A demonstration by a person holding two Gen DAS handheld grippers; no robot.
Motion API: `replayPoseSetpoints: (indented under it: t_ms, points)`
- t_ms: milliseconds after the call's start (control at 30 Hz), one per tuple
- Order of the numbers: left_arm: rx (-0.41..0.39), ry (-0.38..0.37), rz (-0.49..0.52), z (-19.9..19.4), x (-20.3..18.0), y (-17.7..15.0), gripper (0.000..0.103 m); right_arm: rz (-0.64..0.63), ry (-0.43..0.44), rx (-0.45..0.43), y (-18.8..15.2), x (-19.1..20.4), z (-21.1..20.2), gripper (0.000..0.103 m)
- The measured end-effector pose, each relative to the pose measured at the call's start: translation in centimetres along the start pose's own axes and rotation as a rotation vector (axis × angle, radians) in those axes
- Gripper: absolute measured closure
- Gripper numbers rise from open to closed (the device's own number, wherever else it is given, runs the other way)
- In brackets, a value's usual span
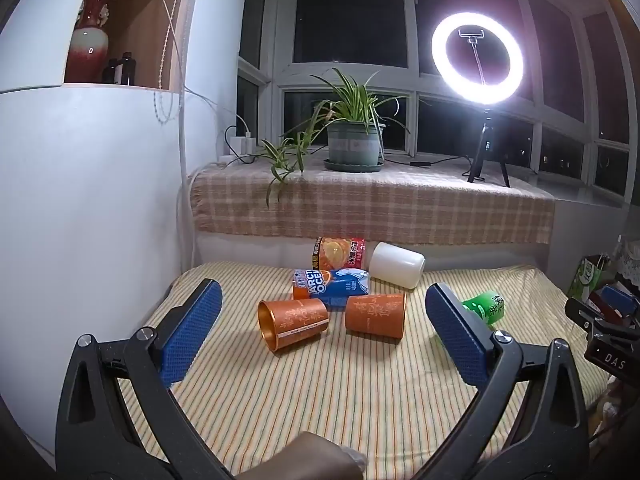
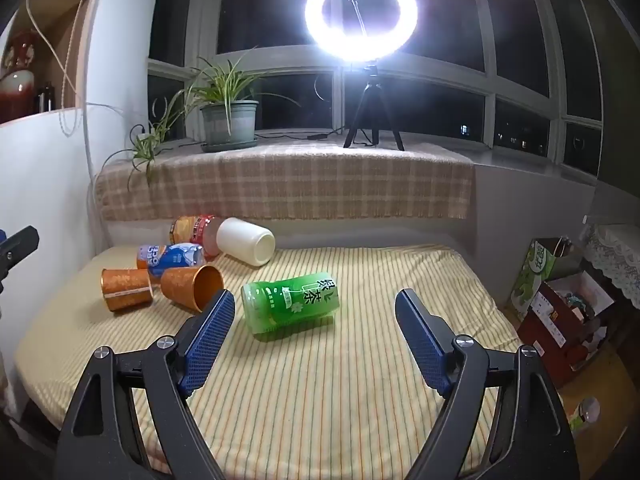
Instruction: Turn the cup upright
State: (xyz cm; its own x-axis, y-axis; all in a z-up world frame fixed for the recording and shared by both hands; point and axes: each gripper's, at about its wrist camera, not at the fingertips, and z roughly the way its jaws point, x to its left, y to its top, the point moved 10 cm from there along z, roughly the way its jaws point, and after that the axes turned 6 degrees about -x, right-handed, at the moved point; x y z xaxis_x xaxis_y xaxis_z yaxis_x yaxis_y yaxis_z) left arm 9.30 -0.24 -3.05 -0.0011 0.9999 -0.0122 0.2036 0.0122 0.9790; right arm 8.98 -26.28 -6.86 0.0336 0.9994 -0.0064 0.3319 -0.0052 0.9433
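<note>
I've got the left gripper (image 1: 322,326) spread wide and holding nothing, hovering low over the striped cloth (image 1: 320,392); framed between its pads at frame centre are two orange cups, both tipped on their sides. The left orange cup (image 1: 291,322) has its open mouth turned toward lower left, easy to pinch across the wall, so I judge it the likely first target; the right orange cup (image 1: 376,315) lies just beside it. Behind them, mid-frame, a blue bottle (image 1: 332,286), a red-orange bottle (image 1: 340,254) and a white cup (image 1: 397,265) also lie toppled, clustered close. My right gripper (image 2: 314,336) is wide too, empty, aimed at a green bottle (image 2: 292,302) lying on its side at its centre; nothing grasped yet, flip not started. Crowding risks knocking neighbours.
</note>
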Motion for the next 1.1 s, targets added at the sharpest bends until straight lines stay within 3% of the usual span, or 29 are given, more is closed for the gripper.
replayPoseSetpoints:
  t_ms: [100, 1100]
  points:
    - [0.007, 0.005, -0.035, 0.12, 0.61, -0.08, 0.000, -0.001, -0.003, 0.000, 0.08, 0.10, 0.01, 0.021]
    - [0.010, 0.013, -0.024, 0.07, 0.74, 0.48, 0.000, 0.008, -0.012, -0.006, 0.78, -0.11, 0.37, 0.020]
